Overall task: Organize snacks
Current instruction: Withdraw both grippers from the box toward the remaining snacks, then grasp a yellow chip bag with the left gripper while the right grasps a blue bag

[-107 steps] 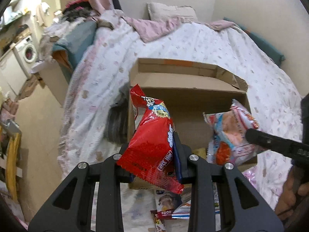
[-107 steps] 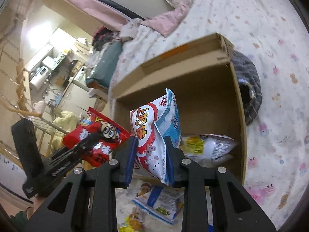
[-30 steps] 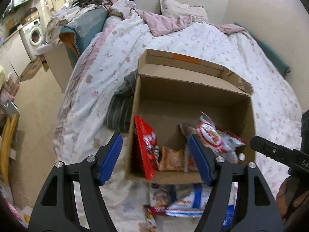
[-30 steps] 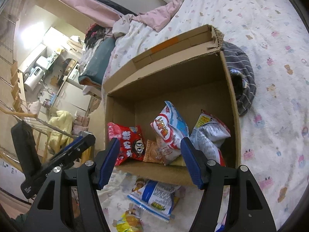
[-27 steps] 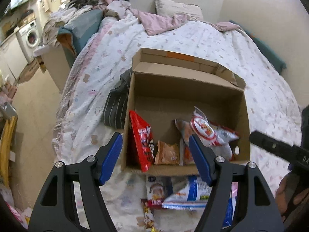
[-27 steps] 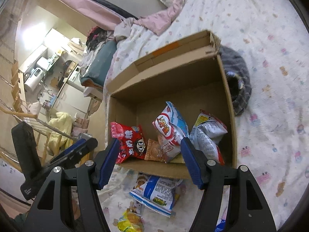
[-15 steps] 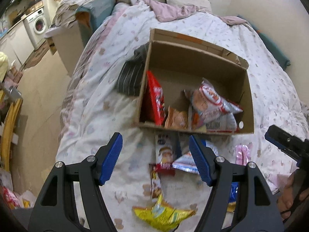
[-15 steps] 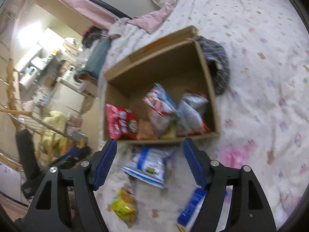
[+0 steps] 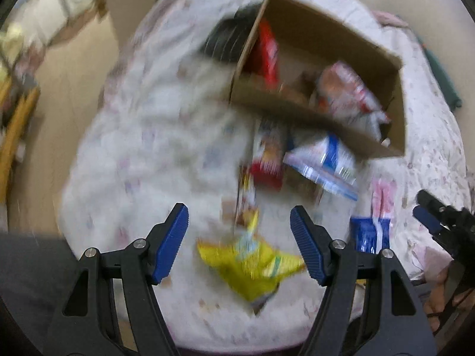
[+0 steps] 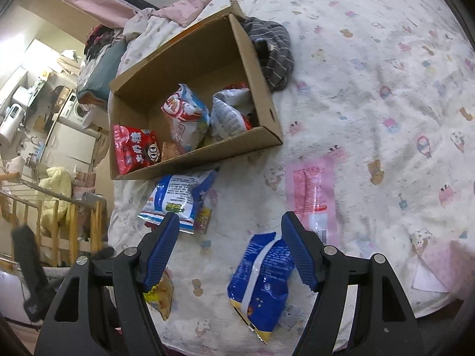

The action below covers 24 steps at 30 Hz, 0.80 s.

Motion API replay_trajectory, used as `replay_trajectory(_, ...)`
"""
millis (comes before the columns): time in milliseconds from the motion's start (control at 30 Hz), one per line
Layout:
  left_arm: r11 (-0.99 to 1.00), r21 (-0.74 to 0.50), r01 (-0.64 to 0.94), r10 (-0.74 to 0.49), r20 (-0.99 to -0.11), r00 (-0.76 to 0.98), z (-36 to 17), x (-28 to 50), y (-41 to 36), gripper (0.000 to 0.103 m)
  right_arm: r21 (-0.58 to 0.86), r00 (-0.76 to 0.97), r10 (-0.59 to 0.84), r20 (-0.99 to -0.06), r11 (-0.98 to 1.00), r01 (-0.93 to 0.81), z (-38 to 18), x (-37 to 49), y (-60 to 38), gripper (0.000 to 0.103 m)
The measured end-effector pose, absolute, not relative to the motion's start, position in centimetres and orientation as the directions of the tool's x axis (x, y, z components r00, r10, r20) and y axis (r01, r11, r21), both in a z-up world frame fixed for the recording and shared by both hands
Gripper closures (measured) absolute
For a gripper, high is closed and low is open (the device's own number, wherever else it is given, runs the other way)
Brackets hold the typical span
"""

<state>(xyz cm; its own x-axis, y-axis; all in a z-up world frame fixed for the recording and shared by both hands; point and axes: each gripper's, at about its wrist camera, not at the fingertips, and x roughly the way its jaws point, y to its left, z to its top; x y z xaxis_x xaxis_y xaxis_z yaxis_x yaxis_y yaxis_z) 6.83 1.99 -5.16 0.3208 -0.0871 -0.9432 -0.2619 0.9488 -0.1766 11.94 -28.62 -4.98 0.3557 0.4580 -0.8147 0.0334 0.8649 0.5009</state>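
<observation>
Left gripper [image 9: 239,234]: jaws are standing open, empty; crinkled yellow snack bag [image 9: 251,264] is lying between them, low centre.
Right gripper [image 10: 230,238]: jaws are standing open, empty; blue foil snack bag [image 10: 261,279] is lying by the right jaw, long axis running top to bottom.

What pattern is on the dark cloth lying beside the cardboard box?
Dark grey cloth with thin pale stripes, clearest in the right wrist view.

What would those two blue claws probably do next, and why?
Probably each drops onto the snack under it. Both are open with nothing between their pads: the left gripper hangs above the yellow bag, the right gripper above the blue bag. Several packets already sit in the cardboard box, while these lie loose on the bed.
</observation>
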Motion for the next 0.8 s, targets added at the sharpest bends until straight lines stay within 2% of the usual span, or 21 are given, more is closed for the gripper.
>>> replay_trajectory(100, 0.933, -0.207, -0.294, -0.129, -0.956, 0.263, -7.0, 6.0, 1.4, 0.035, 0.499, 0.351, 0.458, -0.817, 0.866, 0.032, -5.1, 11.7, -29.0, 0.029)
replay_trajectory(333, 0.989, -0.130, -0.064, -0.112, -0.966, 0.233, -7.6, 5.0, -1.9, 0.034, 0.489, 0.339, 0.446, -0.829, 0.871, 0.049, -5.6, 10.9, -30.8, 0.029)
replay_trajectory(367, 0.995, -0.097, -0.014, -0.092, -0.972, 0.216, -8.0, 4.8, -2.6, 0.028, 0.493, 0.336, 0.448, -0.828, 0.868, 0.056, -5.7, 10.8, -31.1, 0.029)
replay_trajectory(433, 0.997, -0.055, 0.051, -0.063, -0.983, 0.173, -9.1, 5.0, -3.5, 0.024, 0.508, 0.328, 0.461, -0.825, 0.859, 0.070, -5.9, 10.8, -31.5, 0.029)
replay_trajectory(567, 0.998, -0.036, 0.056, -0.043, -0.991, 0.127, -11.0, 5.1, -4.0, 0.024, 0.567, 0.283, 0.524, -0.803, 0.818, 0.097, -7.2, 11.2, -31.4, 0.029)
replay_trajectory(733, 0.997, -0.006, 0.078, -0.017, -0.990, 0.137, -11.5, 5.1, -4.7, 0.024, 0.546, 0.111, 0.535, -0.837, 0.827, 0.135, -10.7, 11.0, -29.7, 0.029)
replay_trajectory(800, 0.997, -0.015, 0.069, -0.026, -0.988, 0.151, -11.4, 5.1, -4.5, 0.030, 0.513, 0.087, 0.506, -0.858, 0.851, 0.109, -11.0, 10.8, -28.9, 0.029)
